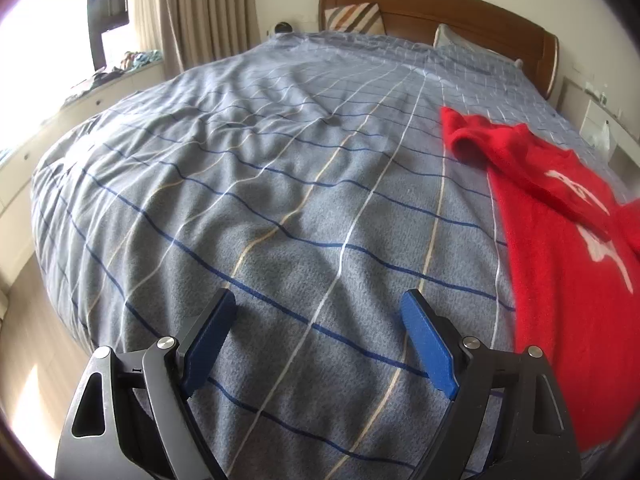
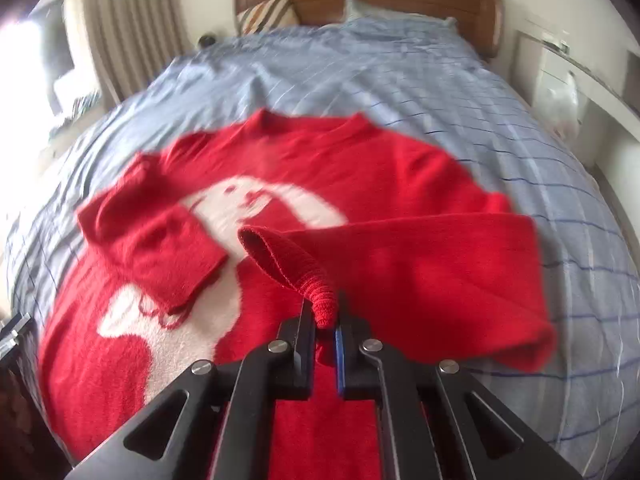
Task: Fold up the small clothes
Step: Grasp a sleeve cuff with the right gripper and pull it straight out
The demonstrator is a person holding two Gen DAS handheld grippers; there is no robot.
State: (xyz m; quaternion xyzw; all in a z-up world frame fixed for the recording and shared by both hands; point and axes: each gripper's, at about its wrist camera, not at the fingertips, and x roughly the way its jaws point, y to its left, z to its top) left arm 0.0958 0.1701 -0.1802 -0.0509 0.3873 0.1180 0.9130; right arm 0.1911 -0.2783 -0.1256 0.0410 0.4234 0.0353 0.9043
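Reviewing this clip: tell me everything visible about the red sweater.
The red sweater is a fuzzy knit with a white figure on its front and a ribbed round neck. It lies front-up on the blue checked duvet, neck toward the headboard. One sleeve is folded across the chest. The other sleeve's ribbed cuff is pinched and lifted by the right gripper.

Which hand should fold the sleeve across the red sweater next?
The right gripper, probably: it is shut on the sleeve cuff, above the red sweater. The left gripper is open over bare bedspread.
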